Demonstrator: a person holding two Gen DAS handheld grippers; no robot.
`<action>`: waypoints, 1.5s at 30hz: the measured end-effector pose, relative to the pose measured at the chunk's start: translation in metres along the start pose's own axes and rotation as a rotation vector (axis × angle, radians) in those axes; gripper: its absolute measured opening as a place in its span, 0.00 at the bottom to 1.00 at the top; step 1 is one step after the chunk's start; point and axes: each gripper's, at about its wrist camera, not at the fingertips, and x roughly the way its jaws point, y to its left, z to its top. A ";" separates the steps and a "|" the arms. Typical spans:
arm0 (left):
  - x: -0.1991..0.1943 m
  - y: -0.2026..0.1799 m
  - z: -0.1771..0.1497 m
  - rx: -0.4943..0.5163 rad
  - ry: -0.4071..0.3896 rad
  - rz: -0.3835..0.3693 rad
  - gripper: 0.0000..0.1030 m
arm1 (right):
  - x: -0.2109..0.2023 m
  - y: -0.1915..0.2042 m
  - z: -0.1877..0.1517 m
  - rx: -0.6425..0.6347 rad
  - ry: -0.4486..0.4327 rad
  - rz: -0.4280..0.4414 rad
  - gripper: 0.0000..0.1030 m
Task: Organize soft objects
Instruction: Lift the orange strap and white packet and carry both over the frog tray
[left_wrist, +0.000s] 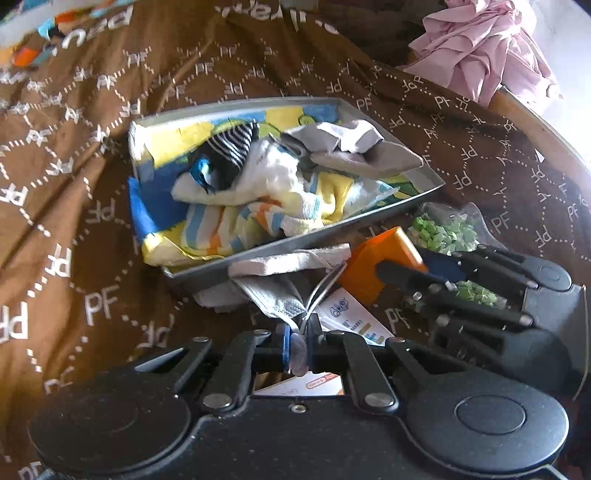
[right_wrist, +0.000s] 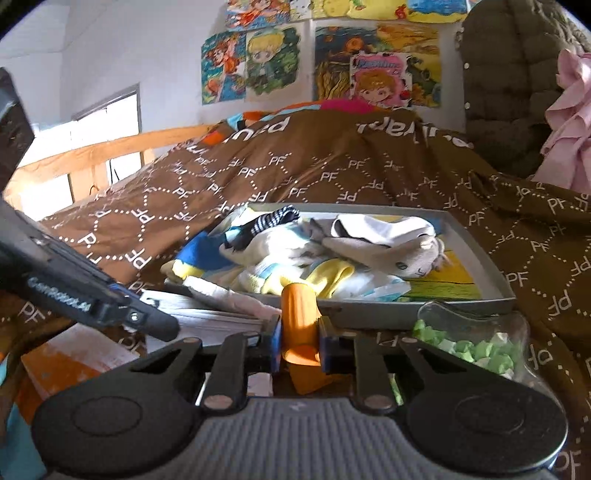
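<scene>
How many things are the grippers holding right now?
2. The left gripper pinches the ear loop of a face mask lying in front of the tray. The right gripper clamps an orange piece beside a bag of green bits.

The left wrist camera sits just behind the left tongs (left_wrist: 298, 345) and looks steeply down at the brown bedspread (left_wrist: 92, 155), very near the grey tray (left_wrist: 424, 173) of soft things. The right wrist camera rides behind the right tongs (right_wrist: 299, 343) and faces more level across the bed, taking in the tray's near wall (right_wrist: 406, 306), the wall drawings (right_wrist: 258, 62) and a wooden rail (right_wrist: 110, 147). Both views share the tray, the bedspread, the bag of green bits (left_wrist: 439, 229) and the orange piece (left_wrist: 384, 258).
</scene>
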 end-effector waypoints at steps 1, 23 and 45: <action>-0.003 -0.002 -0.001 0.015 -0.013 0.010 0.08 | -0.001 0.000 0.000 0.001 -0.007 -0.001 0.19; -0.055 -0.012 0.037 0.009 -0.312 -0.020 0.08 | -0.035 -0.029 0.031 0.077 -0.312 -0.045 0.18; 0.069 -0.022 0.114 -0.132 -0.354 -0.236 0.08 | 0.011 -0.106 0.087 0.114 -0.182 -0.270 0.19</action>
